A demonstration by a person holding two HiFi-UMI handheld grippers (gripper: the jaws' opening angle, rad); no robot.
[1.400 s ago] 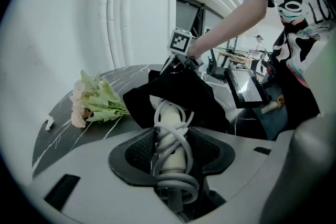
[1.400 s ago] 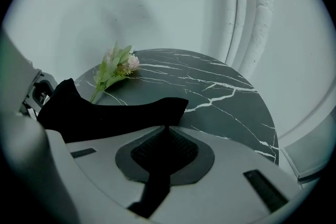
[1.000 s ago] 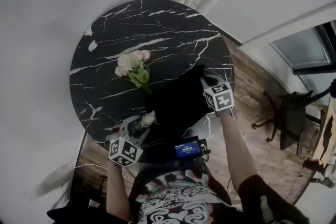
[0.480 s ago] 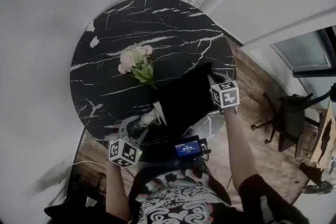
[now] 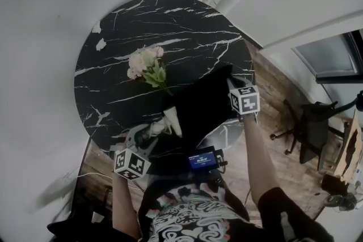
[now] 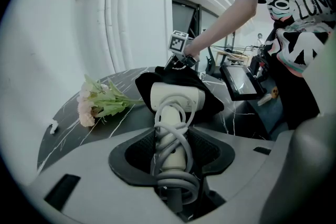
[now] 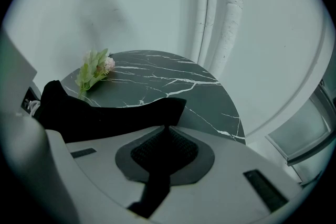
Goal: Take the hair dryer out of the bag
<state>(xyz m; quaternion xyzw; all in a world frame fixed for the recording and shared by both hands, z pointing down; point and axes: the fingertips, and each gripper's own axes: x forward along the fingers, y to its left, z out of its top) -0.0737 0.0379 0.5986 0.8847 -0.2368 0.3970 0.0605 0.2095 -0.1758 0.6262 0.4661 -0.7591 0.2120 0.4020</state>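
L gripper clamps dryer handle, cord wrapped; R gripper pinched tight on bag edge, over table.

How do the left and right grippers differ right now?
The left gripper clamps the hair dryer by its cord-wrapped handle; the right gripper pinches cloth of the black bag. The left jaws stand wide around the handle; the right jaws are almost together. The left gripper is at the table's near edge, the right gripper at its right edge. Both hold something.
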